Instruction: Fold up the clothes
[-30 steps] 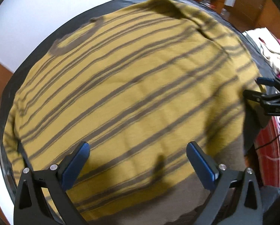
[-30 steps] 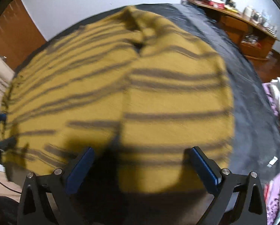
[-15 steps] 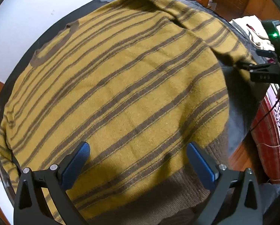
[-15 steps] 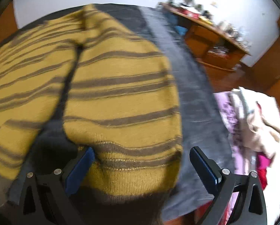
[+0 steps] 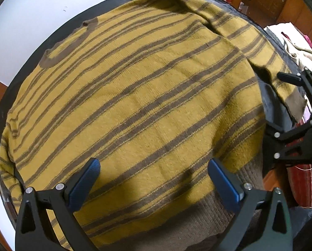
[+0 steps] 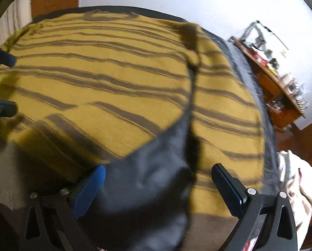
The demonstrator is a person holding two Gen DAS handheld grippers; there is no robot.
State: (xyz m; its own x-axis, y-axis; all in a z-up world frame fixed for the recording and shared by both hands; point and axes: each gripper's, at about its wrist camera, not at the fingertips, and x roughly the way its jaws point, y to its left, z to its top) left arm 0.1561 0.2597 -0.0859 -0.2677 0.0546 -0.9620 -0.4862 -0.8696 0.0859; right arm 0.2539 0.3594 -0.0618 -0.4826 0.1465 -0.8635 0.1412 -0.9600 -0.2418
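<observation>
A: Mustard knitted sweater with brown stripes [image 5: 135,96] lies spread on the dark-covered worktop [image 6: 156,179], ahead of both fingers. Sleeve [image 5: 260,48] released since half a second ago; now flat, ready for folding.

B: Left gripper [image 5: 153,179] and right gripper [image 6: 158,184] both spread, empty. Only the left view shows the sleeve's brown cuff [image 5: 296,104].

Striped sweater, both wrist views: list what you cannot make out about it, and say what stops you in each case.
- Sweater left sleeve: left wrist view, cut off by the fisheye rim.
- Hem band: left wrist view, partly behind the left gripper fingers.
- Stripe detail: right wrist view, motion blur.
- Right sleeve cuff: right wrist view, shadowed, behind the right gripper.
</observation>
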